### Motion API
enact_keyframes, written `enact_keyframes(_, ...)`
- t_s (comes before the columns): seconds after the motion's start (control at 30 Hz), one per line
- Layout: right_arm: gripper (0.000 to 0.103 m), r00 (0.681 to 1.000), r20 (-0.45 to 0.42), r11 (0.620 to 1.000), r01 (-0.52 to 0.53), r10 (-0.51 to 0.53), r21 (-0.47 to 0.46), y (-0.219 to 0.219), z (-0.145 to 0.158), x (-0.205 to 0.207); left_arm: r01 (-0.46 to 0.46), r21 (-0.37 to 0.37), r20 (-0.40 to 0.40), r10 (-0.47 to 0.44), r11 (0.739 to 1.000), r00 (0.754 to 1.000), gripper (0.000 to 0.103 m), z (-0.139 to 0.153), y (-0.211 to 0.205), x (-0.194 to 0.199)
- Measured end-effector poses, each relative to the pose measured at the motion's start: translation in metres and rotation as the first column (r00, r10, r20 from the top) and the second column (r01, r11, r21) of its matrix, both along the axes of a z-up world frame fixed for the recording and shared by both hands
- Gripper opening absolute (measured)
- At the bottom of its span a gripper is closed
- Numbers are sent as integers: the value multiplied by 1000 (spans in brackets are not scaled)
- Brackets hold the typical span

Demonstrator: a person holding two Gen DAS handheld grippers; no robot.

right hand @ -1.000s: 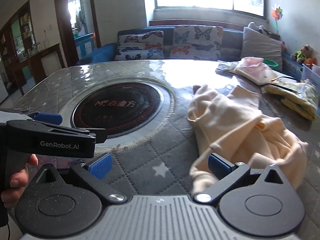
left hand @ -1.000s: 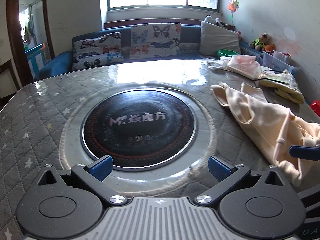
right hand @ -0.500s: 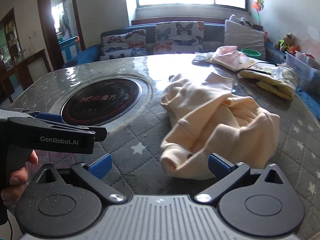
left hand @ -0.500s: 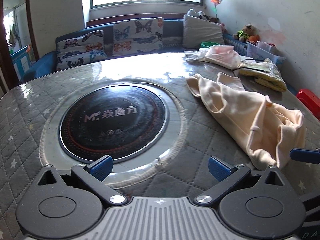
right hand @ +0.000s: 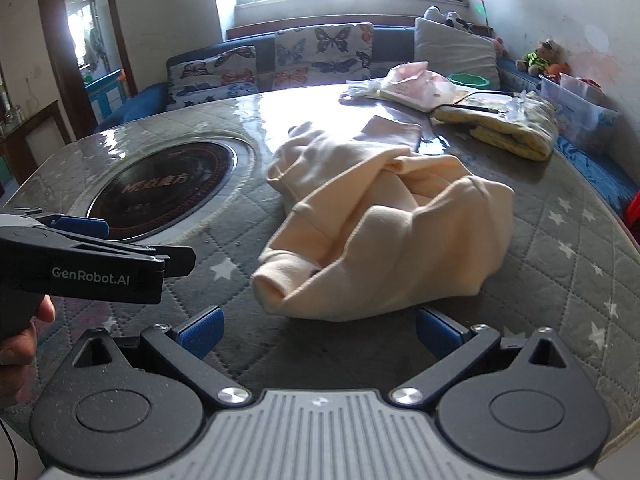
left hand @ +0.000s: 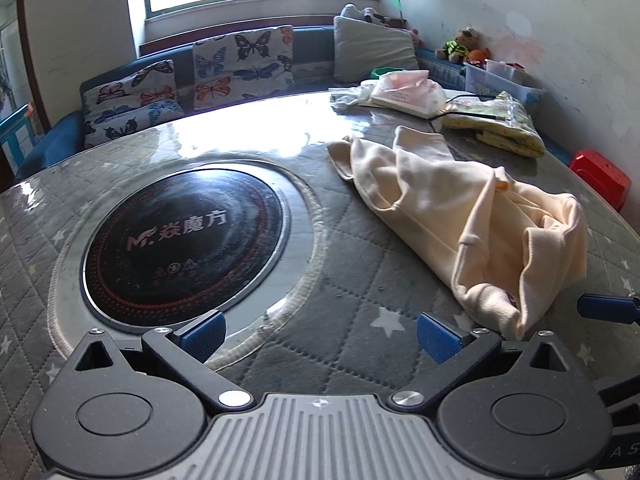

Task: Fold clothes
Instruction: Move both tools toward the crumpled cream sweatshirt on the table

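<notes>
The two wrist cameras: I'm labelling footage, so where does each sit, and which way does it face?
Left wrist: on the left gripper, low over the table, facing the round cooktop; its own open fingers show.
Right wrist: on the right gripper, facing the cream garment; the left gripper and the hand show at its left.
Shared: garment, cooktop, sofa cushions.

Layout on the round table (right hand: pixel 580 240): the inset cooktop disc (left hand: pixel 182 240) sits toward the left edge; the crumpled garment (right hand: pixel 384 232) lies to its right, nearer the right edge. Behind the garment, by the far right edge, rest a folded bundle (right hand: pixel 508 124) and, left of it, a bagged pile (right hand: pixel 416 84). A sofa (left hand: pixel 240 68) stands behind the far edge.
</notes>
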State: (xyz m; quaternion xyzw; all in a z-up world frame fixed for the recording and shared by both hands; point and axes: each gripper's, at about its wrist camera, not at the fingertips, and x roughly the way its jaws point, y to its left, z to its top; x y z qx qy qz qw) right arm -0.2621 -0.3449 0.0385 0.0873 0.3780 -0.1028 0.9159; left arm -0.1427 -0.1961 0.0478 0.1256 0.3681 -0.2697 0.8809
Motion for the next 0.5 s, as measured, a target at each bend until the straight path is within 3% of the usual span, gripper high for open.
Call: enact_keyframes(0.5, 103, 999, -11, 999, 36, -36, 20, -14, -5, -2, 51, 35, -13, -51, 998, 999, 103, -5, -24, 0)
